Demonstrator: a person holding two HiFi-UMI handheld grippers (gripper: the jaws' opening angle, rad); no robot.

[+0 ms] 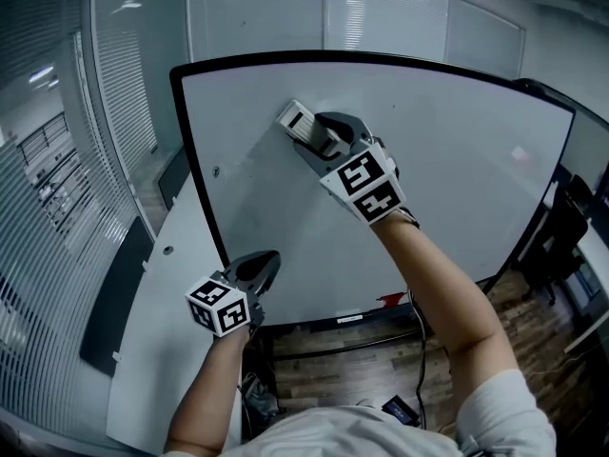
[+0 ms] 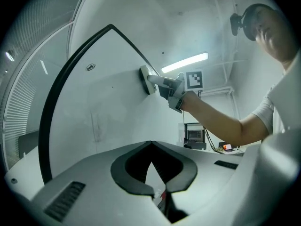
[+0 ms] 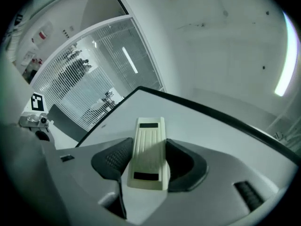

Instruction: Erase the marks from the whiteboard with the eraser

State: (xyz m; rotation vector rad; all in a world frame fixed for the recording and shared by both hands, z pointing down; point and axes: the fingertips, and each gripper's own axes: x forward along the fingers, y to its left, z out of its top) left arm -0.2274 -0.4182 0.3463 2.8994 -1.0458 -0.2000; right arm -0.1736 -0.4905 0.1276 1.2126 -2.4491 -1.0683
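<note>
high on the whiteboard, the right tool clamps the cream eraser flat against it; lower left, the left tool hangs pinched together, empty.

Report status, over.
Right hand-held gripper shut on eraser, eraser against whiteboard. Left hand-held gripper shut, empty, clear of board. Nothing in the way.

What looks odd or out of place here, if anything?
Nothing stands out. The right tongs grip the eraser flat against the whiteboard near its upper left. The left tongs hang shut and empty by the lower edge. Only faint grey smudges show on the board.
</note>
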